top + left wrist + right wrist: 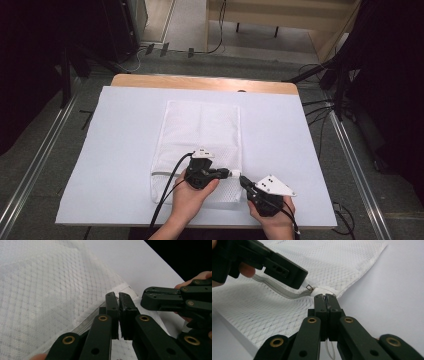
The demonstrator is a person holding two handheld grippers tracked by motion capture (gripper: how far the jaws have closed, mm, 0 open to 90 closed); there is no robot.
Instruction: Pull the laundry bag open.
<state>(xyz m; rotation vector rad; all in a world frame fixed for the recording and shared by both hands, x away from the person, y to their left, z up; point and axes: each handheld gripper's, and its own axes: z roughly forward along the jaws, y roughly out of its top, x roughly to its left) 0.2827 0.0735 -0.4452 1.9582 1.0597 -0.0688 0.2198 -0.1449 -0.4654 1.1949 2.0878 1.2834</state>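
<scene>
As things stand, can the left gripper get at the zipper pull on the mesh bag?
Probably yes. The left gripper hangs just beside the small metal zipper pull at the mesh bag corner, with nothing between them. The right gripper is shut on that corner's edge just past the pull, crowding it without covering it.

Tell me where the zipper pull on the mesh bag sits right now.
In the right gripper view the zipper pull sits at the end of the grey zipper, at the mesh laundry bag's corner, between the left tongs and right tongs.

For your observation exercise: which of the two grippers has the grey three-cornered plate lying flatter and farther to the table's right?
The right gripper; its plate sits beyond the mesh bag's edge, unlike the left gripper.
</scene>
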